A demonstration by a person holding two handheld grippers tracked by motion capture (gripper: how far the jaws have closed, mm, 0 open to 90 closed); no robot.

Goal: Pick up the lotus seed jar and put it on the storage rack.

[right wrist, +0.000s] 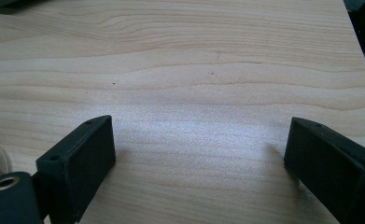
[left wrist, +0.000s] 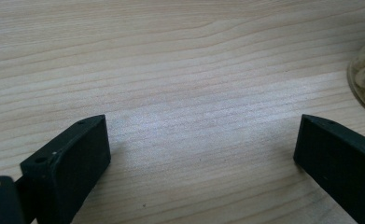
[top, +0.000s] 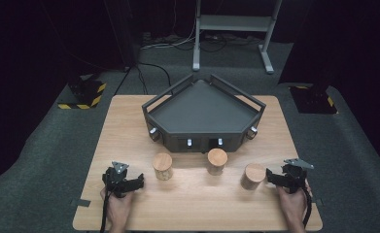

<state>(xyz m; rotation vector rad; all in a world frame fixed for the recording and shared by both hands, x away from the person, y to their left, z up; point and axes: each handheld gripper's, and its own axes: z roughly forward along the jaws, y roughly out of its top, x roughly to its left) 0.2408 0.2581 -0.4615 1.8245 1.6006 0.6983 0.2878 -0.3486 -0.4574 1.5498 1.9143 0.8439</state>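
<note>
Three short wooden cylinders stand in a row on the wooden table (top: 202,204): a left one (top: 162,166), a middle one (top: 217,161) and a right one (top: 252,175). Behind them sits a dark grey five-sided tray (top: 153,104) with knobs on its front wall; nothing lies in it. My left gripper (top: 126,181) rests low at the front left, a little left of the left cylinder. Its jaws stand open over bare wood (left wrist: 201,140), with a cylinder's edge (left wrist: 364,84) at the far right. My right gripper (top: 282,175) sits just right of the right cylinder, open over bare wood (right wrist: 199,140).
A grey metal stand (top: 233,22) is on the carpet behind the table. Bases striped yellow and black sit on the floor at back left (top: 83,94) and back right (top: 314,99). The table's right edge (right wrist: 357,51) lies close to my right gripper.
</note>
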